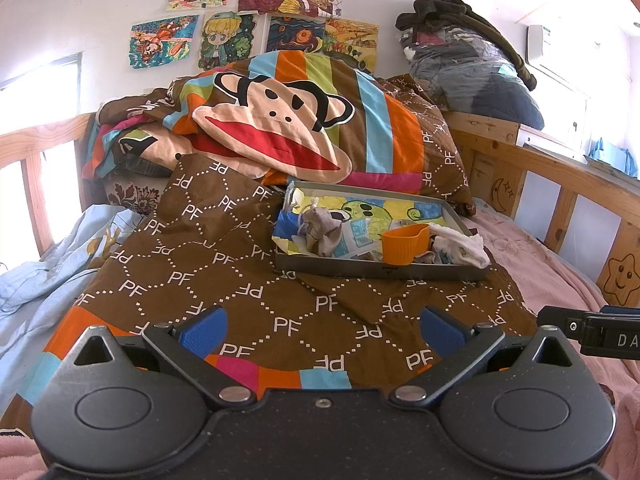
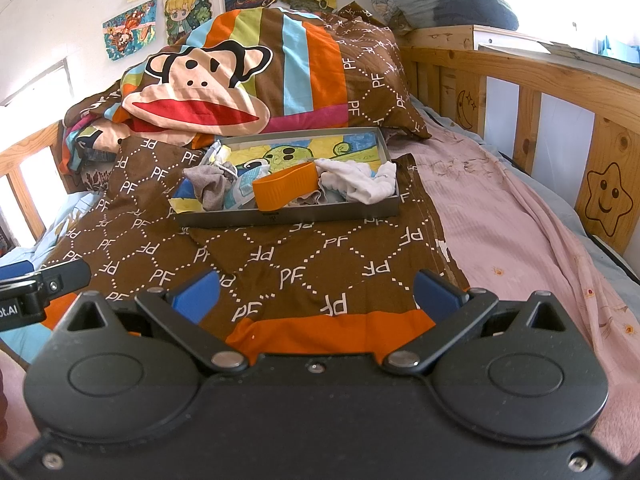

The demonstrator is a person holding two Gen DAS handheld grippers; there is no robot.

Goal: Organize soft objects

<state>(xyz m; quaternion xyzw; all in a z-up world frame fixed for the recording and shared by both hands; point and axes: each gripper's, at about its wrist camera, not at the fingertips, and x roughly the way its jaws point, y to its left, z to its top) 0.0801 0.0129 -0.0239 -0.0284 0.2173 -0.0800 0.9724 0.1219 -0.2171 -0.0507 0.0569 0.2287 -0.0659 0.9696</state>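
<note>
— Lying on the brown quilt [image 1: 248,280] is a grey tray [image 1: 376,270], just in front of the monkey pillow [image 1: 280,128]. See it?

— Yes. In the tray: a grey sock [image 1: 324,234] at the left, an orange cup [image 1: 404,242] near the front wall, and a white cloth [image 1: 460,246] at the right, spilling over the rim. A coloured drawing lines the bottom.

— And from the right wrist?

— Same tray [image 2: 288,216], same order: grey sock [image 2: 210,188], orange cup [image 2: 286,184], white cloth [image 2: 360,184]. The cup lies between the two soft things, touching or nearly touching the cloth; I cannot tell which.

— The grippers?

— The left gripper [image 1: 320,328] hangs over the quilt's near edge, jaws wide, nothing between the blue pads [image 1: 204,328]. The right gripper [image 2: 316,292] is likewise spread wide and empty over the quilt [image 2: 288,264]. Both are well short of the tray.

— Are they close to each other?

— Side by side. The tip of the right one shows at the right edge of the left view, and the left one's tip at the left edge of the right view.

— Surroundings?

— A pink sheet [image 2: 500,216] to the right of the quilt, a wooden bed rail [image 2: 560,80] with a star carved in it, and drawings [image 1: 224,40] on the wall.
</note>
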